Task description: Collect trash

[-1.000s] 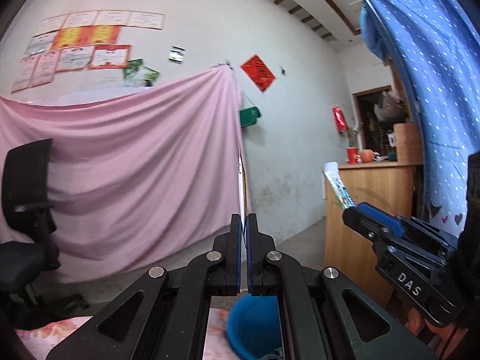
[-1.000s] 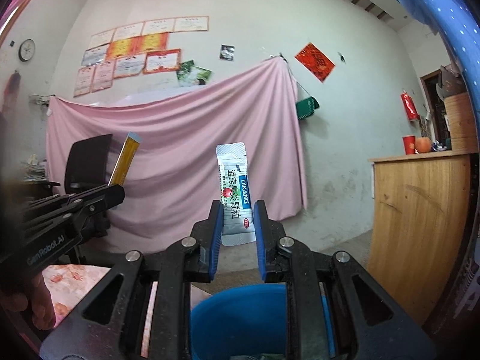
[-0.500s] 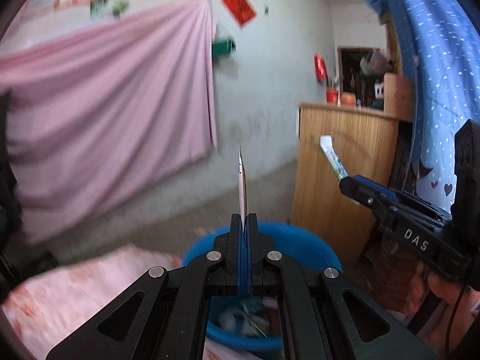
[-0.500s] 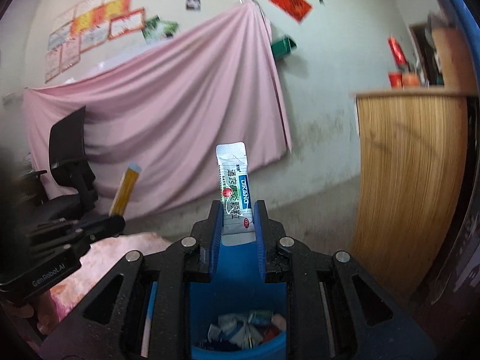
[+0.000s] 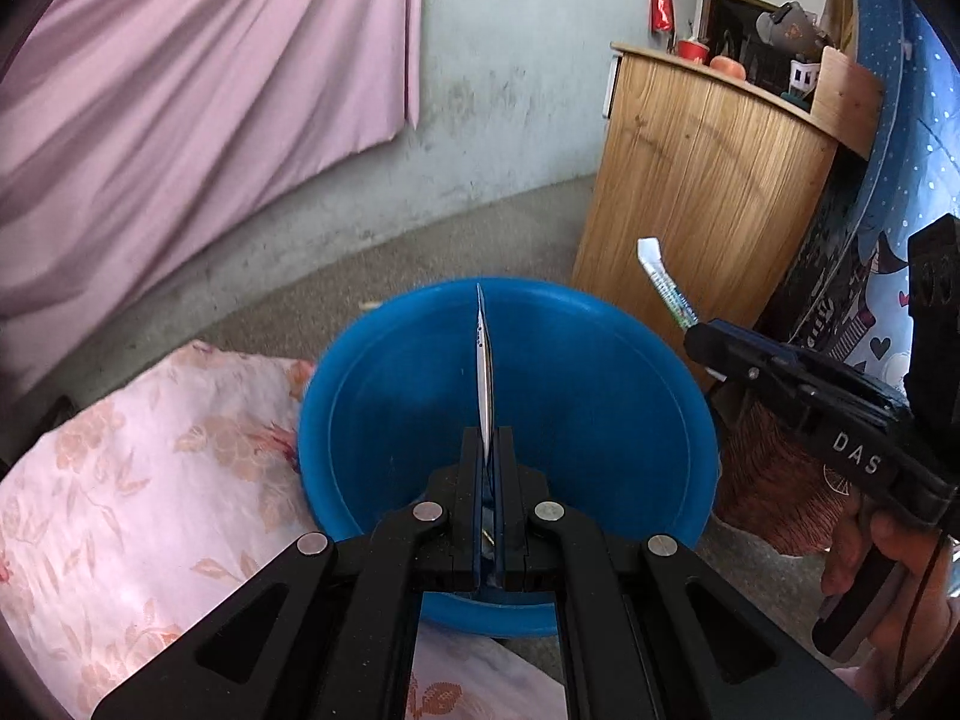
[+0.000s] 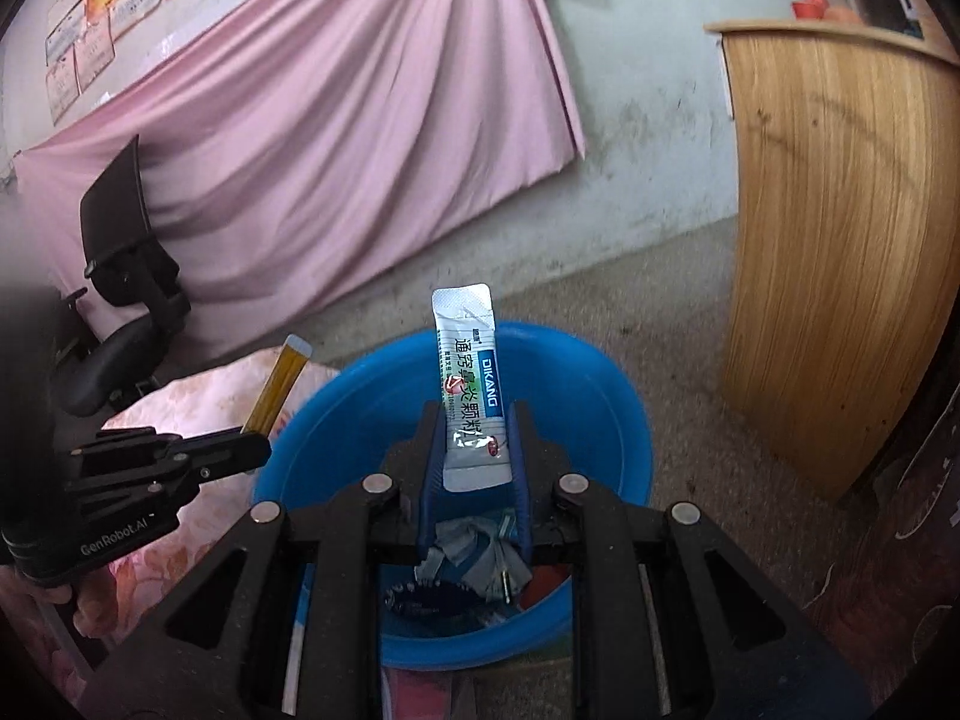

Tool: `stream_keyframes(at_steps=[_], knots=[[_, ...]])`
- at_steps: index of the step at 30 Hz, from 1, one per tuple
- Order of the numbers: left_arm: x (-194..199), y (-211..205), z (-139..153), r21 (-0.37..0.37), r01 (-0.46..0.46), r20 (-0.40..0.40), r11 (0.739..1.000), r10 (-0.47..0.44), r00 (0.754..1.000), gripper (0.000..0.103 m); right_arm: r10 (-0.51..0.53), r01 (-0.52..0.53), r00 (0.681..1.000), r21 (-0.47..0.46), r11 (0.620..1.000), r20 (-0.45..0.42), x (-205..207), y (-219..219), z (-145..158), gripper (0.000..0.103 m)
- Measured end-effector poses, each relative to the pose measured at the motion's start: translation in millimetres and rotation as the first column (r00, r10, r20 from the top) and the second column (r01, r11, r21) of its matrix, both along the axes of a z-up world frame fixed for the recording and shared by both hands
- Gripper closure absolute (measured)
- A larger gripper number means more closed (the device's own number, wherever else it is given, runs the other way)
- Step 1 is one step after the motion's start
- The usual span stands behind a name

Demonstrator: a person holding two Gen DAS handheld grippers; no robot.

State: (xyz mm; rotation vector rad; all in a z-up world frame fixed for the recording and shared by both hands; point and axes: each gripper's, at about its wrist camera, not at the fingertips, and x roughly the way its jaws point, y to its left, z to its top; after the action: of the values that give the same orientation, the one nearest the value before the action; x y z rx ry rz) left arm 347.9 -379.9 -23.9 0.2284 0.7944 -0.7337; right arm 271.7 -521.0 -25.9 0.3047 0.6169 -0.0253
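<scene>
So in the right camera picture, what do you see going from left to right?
Black office chair → yellow packet in the left tongs → blue basin → wooden counter.

Glossy foil sachet point(image 6: 470, 384), smooth blue plastic basin point(image 6: 624, 420), grainy wooden counter point(image 6: 840, 228).

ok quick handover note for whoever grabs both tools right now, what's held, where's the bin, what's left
Left tool: shut on a thin yellow packet, held upright over the blue basin.
Right tool: shut on a white packet, also above the basin.
Done: several wrappers already lie in the basin, which sits on the floor beside the floral cloth.
Left: open both tools to drop the packets in. Other trash is not in view.
</scene>
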Motion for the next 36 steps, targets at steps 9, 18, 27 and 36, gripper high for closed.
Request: stream_keyframes(at_steps=[9,18,27,36], knots=[[6.7,4.5,-12.1,0.04,-0.036,-0.047,0.999,0.038,0.998,0.102,0.04,-0.04,0.998,0.001,0.999,-0.048,7.6,7.8,-5.5,0.059],[15.1,14.4,-25.5,0.086,-0.103,-0.114,0.991,0.113,0.987,0.085,0.032,-0.032,0.995,0.0,0.999,-0.094,14.1,8.8,-13.4,0.057],[11.7,37.1,-11.5,0.06,-0.161,-0.098,0.985,0.166,0.981,0.07,0.034,-0.034,0.994,-0.001,0.999,-0.103,15.5,12.4,-13.2,0.047],[-0.5,67.7,5.9,-0.004,-0.228,-0.063,0.974,0.227,0.972,0.044,0.028,-0.028,0.998,0.0,1.0,-0.064,11.6,23.0,-0.6,0.023]])
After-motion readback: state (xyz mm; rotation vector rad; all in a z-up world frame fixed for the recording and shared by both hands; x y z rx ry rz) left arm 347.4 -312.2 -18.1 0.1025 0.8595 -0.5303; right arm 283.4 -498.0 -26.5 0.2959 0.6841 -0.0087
